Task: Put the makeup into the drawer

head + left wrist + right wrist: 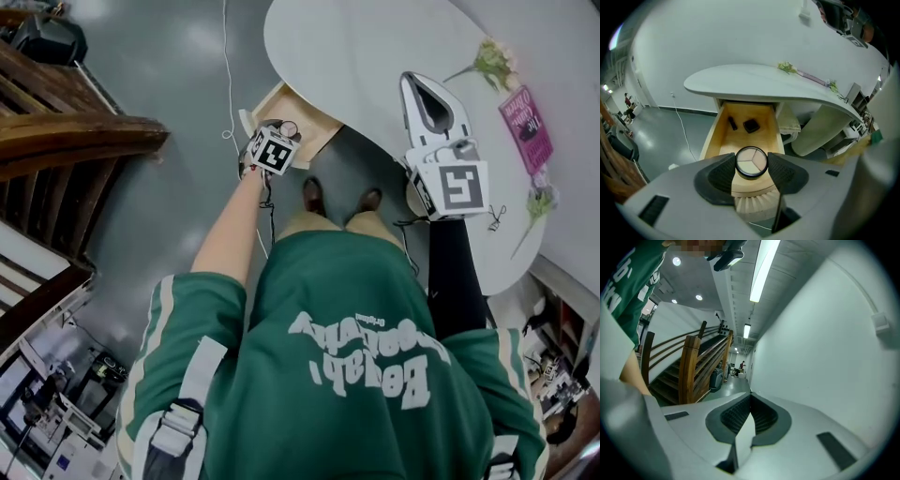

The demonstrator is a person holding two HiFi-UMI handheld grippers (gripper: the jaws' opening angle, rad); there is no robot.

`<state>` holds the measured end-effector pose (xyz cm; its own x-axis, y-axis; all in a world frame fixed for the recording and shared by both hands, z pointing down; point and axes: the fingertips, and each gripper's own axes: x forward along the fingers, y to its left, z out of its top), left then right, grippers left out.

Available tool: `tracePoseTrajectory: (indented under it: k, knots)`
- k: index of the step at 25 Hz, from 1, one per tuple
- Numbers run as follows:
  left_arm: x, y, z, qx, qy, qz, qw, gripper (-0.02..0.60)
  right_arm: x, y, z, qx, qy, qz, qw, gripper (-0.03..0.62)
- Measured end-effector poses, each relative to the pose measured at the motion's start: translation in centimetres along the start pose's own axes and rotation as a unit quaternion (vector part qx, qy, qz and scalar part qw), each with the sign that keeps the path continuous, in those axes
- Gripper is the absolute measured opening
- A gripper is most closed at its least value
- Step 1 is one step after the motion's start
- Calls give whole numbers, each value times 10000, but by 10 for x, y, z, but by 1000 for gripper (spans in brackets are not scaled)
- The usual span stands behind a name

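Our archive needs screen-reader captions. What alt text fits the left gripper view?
The left gripper grips a round three-shade makeup compact over an open wooden drawer under a white table. A square black case and a dark tube lie in the drawer.

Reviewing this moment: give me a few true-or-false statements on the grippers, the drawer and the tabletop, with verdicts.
1. The left gripper grips a round compact. True.
2. The drawer is closed. False: it stands open under the table.
3. The drawer is empty. False: a dark stick and a square black case lie in it.
4. The right gripper is shut with nothing between its jaws. True.
5. A pink book lies on the table. True.
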<state>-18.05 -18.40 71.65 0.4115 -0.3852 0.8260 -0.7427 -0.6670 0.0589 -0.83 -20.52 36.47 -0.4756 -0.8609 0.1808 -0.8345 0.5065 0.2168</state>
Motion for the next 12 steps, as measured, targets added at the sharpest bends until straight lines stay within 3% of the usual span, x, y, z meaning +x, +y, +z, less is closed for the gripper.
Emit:
tracePoseTrajectory:
  k: [8,12]
  knots:
    - [11,-9,-23,389,497,-88,9980,239,-5,0,-2,-8,82,-105,9999,9]
    - [10,-7,-36,746,824,218,9936,239,-8,3,-1,-20,66,-101,9999,9]
